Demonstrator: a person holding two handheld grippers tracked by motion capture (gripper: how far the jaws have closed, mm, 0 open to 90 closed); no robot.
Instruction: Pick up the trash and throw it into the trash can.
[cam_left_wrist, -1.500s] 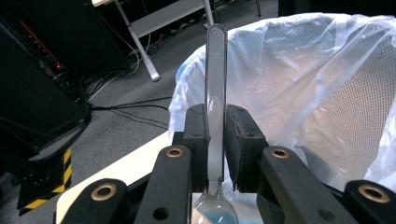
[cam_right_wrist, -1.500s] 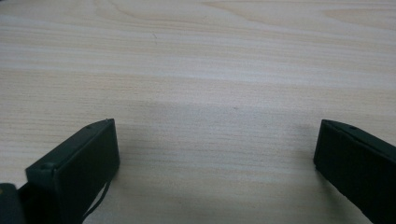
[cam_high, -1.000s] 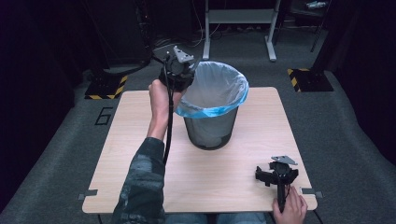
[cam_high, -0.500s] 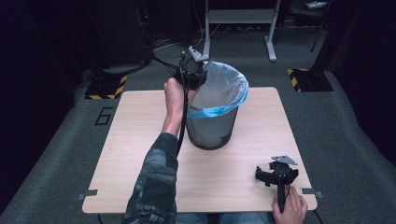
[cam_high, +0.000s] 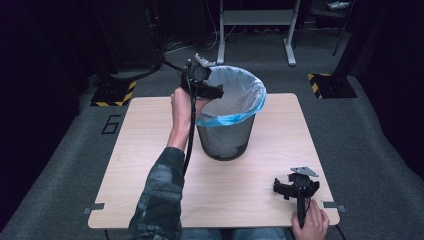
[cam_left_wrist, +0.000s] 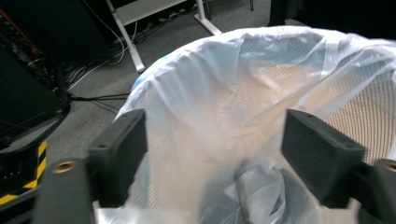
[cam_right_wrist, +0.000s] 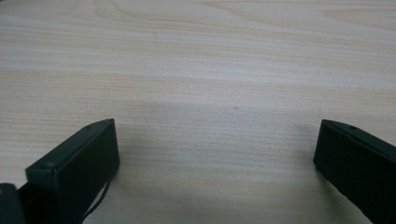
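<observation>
Since the earlier frames, the left tool (cam_high: 206, 86) has travelled rightward from beside the bin to the near-left edge of its rim, while the right tool (cam_high: 296, 187) has stayed resting at the near right corner of the table.

At the middle of the pale wood-grain table (cam_high: 150, 150) stands a dark mesh cylindrical waste bin (cam_high: 225, 137), upright, its long axis vertical and its mouth facing up. A translucent white plastic liner with a blue hem (cam_high: 235, 95) is folded over the rim, and the hem hangs down the outside of the mesh.

The person's left hand (cam_high: 182, 102) holds the left tool raised at the bin's rim, the forearm in a camouflage-patterned sleeve (cam_high: 157, 200) reaching up from the bottom edge of the high view, with the black cable (cam_high: 190, 135) hanging along it. In the left gripper view the two black jaws stand wide apart, nothing between them, and point down into the liner (cam_left_wrist: 219, 102), whose crumpled folds gather at the bottom of the bin with mesh showing through the plastic.

The right hand (cam_high: 311, 225) holds the right tool flat on the table, pointing away from the person. In the right gripper view its jaws are spread wide with bare table (cam_right_wrist: 210, 93) between them, gripping nothing.
</observation>
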